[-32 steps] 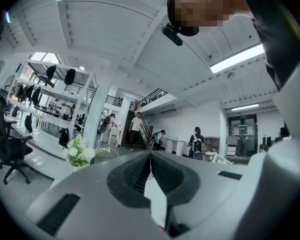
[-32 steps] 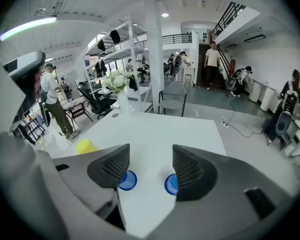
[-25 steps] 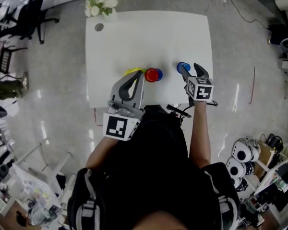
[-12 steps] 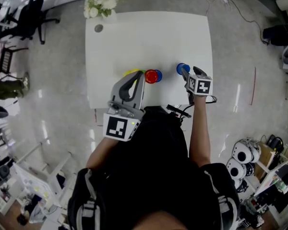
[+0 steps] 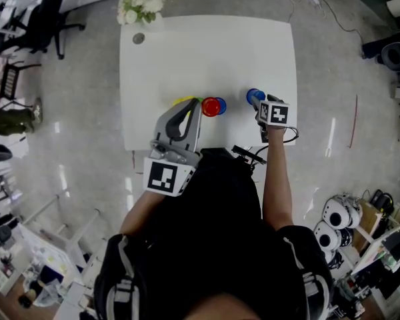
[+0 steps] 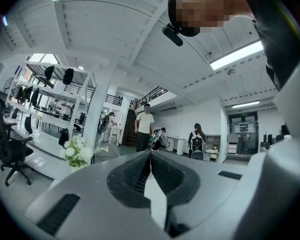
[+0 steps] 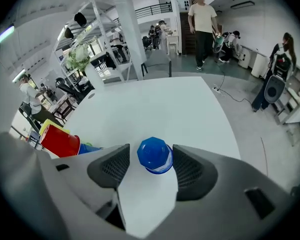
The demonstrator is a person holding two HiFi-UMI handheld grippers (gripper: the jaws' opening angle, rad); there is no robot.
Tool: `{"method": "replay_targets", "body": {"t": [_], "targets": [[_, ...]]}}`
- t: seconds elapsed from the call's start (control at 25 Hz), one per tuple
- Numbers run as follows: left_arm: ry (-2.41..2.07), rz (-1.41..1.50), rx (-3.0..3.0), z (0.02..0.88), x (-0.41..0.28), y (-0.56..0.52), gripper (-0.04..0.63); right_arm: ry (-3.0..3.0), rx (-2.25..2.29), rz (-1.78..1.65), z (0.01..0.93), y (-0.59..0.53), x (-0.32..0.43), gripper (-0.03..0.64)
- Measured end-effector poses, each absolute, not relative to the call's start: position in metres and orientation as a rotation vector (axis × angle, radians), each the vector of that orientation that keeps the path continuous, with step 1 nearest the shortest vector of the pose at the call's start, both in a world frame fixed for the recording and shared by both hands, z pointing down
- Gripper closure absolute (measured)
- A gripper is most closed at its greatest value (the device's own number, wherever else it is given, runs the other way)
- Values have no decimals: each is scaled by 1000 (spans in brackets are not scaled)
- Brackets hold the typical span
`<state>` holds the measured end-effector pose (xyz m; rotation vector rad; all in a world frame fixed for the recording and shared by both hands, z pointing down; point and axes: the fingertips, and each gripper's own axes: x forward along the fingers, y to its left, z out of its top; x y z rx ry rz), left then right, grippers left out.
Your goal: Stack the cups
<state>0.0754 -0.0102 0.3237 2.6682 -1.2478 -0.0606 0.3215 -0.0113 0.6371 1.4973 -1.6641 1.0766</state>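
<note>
A blue cup (image 5: pixel 253 96) (image 7: pixel 155 155) stands upside down on the white table (image 5: pixel 207 52), right of centre. My right gripper (image 5: pixel 259 104) (image 7: pixel 151 152) points steeply down over it, open, with one jaw on each side of the cup and a small gap showing. To the left, a red cup (image 5: pixel 212 105) (image 7: pixel 60 141) lies by a second blue cup (image 5: pixel 221 103) (image 7: pixel 88 148) and a yellow cup (image 5: pixel 183 101) (image 7: pixel 49 126). My left gripper (image 5: pixel 192 105) (image 6: pixel 151 155) is held level near the table's front edge, shut and holding nothing.
A vase of white flowers (image 5: pixel 140 4) and a small grey disc (image 5: pixel 139 38) sit at the table's far left corner. Office chairs (image 5: pixel 40 19) stand left of the table. Several people (image 7: pixel 202 14) are in the room beyond.
My right gripper has sunk towards the table, and its jaws now flank the upside-down blue cup. The left gripper and the other cups have not moved.
</note>
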Motion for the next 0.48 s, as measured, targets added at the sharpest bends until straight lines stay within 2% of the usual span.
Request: {"method": "replay_targets", "body": {"t": [0.12,0.24,0.48], "targets": [[-1255,-59,2663,324,75,-11,573,-1635,1483,1092,646,-9,324,341],[-1268,-53,2652,326,73,-13,572,-1617,1474,1097,654,-6,323,379],[-1297,-49,2642,324,72,-10,574,-1635,1465,1095,652,-4,321,381]]}}
